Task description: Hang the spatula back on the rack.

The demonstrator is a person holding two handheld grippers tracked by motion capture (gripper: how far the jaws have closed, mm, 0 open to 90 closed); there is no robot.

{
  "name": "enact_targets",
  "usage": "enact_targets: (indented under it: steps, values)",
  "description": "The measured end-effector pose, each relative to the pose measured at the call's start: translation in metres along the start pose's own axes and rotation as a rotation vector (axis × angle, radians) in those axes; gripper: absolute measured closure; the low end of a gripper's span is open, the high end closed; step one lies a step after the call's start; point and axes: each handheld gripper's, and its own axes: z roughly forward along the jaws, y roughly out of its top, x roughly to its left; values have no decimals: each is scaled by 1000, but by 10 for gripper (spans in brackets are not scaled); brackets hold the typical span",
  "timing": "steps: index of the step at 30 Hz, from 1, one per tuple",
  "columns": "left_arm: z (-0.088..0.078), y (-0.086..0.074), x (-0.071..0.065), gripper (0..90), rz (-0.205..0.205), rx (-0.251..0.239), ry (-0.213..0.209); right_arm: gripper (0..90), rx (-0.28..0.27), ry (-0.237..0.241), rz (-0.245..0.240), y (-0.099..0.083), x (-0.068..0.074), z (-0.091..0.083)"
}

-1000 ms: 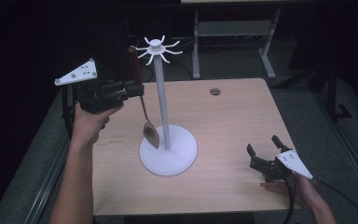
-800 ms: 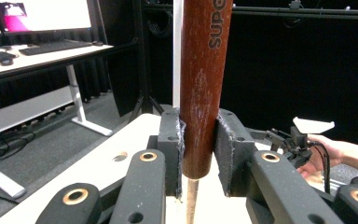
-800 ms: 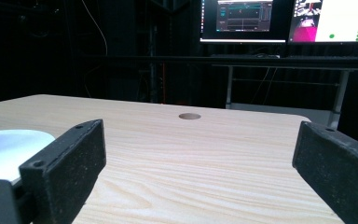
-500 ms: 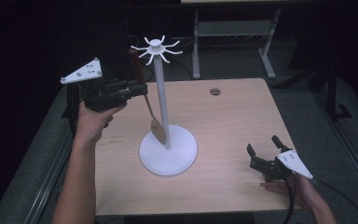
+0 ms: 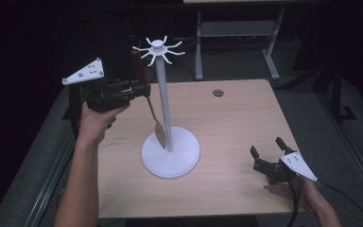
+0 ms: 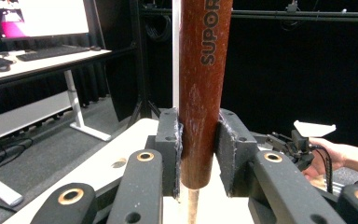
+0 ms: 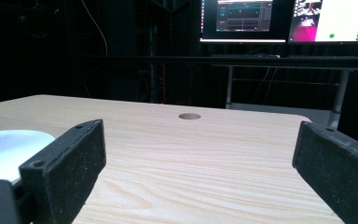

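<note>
A white rack, a tall pole (image 5: 164,104) on a round base (image 5: 170,156) with a ring of hooks (image 5: 157,47) at the top, stands mid-table. A spoon hangs upright just left of the pole. Its dark red handle (image 6: 200,93) reaches up beside the hooks and its bowl (image 5: 159,135) hangs low by the pole. My left gripper (image 5: 142,90) is held level and shut on that handle. Its jaws have just been opening a little, and both pads (image 6: 170,144) still touch the handle. My right gripper (image 5: 266,146) rests open on the table's near right, nothing between its jaws.
The wooden table (image 5: 227,127) has a round cable hole (image 5: 218,92) at the back. A metal desk frame (image 5: 236,33) stands behind it, and monitors (image 7: 242,18) glow on a far desk. Dark floor surrounds the table.
The spoon's bowl has swung slightly right, closer to the pole, and the left gripper has edged right with it. The right gripper has stayed put.
</note>
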Motion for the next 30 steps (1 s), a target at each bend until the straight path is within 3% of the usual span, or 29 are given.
enact_targets:
  steps: [11,17,30]
  values:
    - [-10,-4,-3,482,-4,61,24,20,0,0,2,0,0,0]
    - [-20,-14,-5,390,-21,131,70,20,0,10,4,0,0,0]
    - [-41,-41,-4,331,-63,179,136,20,0,11,4,0,0,1]
